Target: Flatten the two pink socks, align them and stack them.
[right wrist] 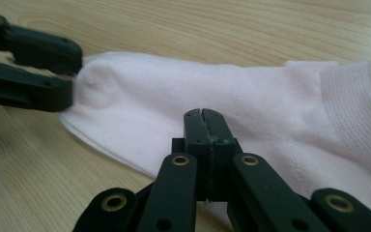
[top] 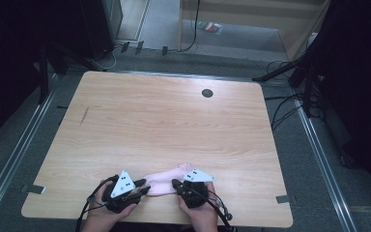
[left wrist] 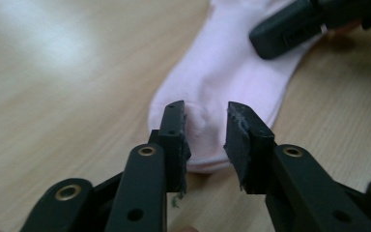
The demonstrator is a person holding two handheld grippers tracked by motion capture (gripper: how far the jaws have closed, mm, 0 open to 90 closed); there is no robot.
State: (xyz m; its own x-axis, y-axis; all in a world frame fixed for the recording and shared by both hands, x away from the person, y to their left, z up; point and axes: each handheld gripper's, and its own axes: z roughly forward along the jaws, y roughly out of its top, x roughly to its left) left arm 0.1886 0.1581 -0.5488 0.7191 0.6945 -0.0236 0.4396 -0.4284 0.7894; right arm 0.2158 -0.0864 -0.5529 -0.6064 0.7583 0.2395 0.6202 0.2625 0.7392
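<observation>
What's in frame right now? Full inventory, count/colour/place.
sock: 1, pale pink, flat on the near edge of the table between the two grippers, ribbed cuff toward the right gripper's side
table: 1, light wood grain, centre of the high view
grommet hole: 1, dark, far right part of the tabletop
floor rails: 2, grey metal, one along each side of the table
cables: several, black, on the floor right of the table
left gripper: 1, black, jaws apart around the sock's toe end, a fold of fabric between them
right gripper: 1, black, jaws shut, tips at the sock's near edge
hands: 2, at the near table edge, each holding a gripper
</observation>
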